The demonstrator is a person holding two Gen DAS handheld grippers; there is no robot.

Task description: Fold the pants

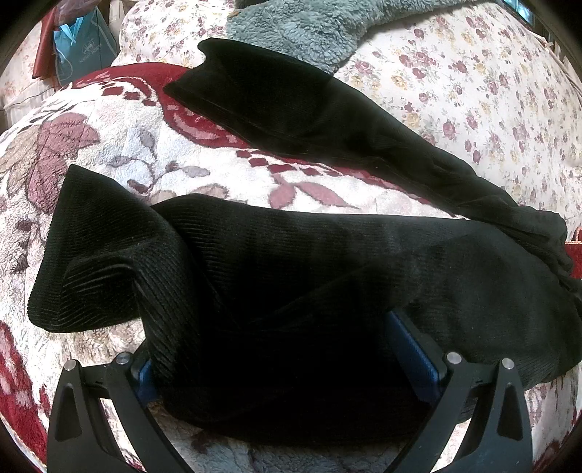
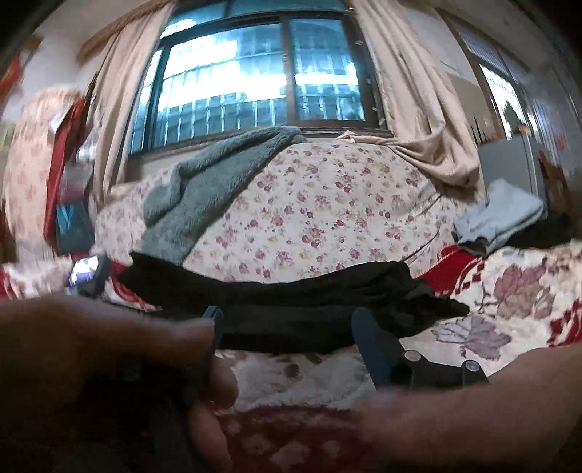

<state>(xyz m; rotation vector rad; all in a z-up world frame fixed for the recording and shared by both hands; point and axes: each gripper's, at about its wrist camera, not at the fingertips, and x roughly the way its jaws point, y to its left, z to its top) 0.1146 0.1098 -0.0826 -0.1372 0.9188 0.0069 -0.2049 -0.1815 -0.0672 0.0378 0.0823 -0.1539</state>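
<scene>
Black corduroy pants (image 1: 291, 254) lie on a floral fleece blanket (image 1: 109, 152), legs spread apart in a V, the near leg's cuff folded over at the left. My left gripper (image 1: 287, 349) is open, its blue-padded fingers wide apart on either side of the near leg, whose cloth lies between them. In the right wrist view the pants (image 2: 291, 291) lie as a dark band across the bed. My right gripper (image 2: 287, 320) is open and empty just in front of their near edge. A hand (image 2: 109, 364) covers its left finger.
A grey fleece throw (image 1: 302, 25) and a flowered quilt (image 1: 473, 91) lie behind the pants. A blue bag (image 1: 80, 47) stands at the far left. In the right wrist view, a window with curtains (image 2: 254, 72) is behind the bed, folded clothes (image 2: 502, 214) at right.
</scene>
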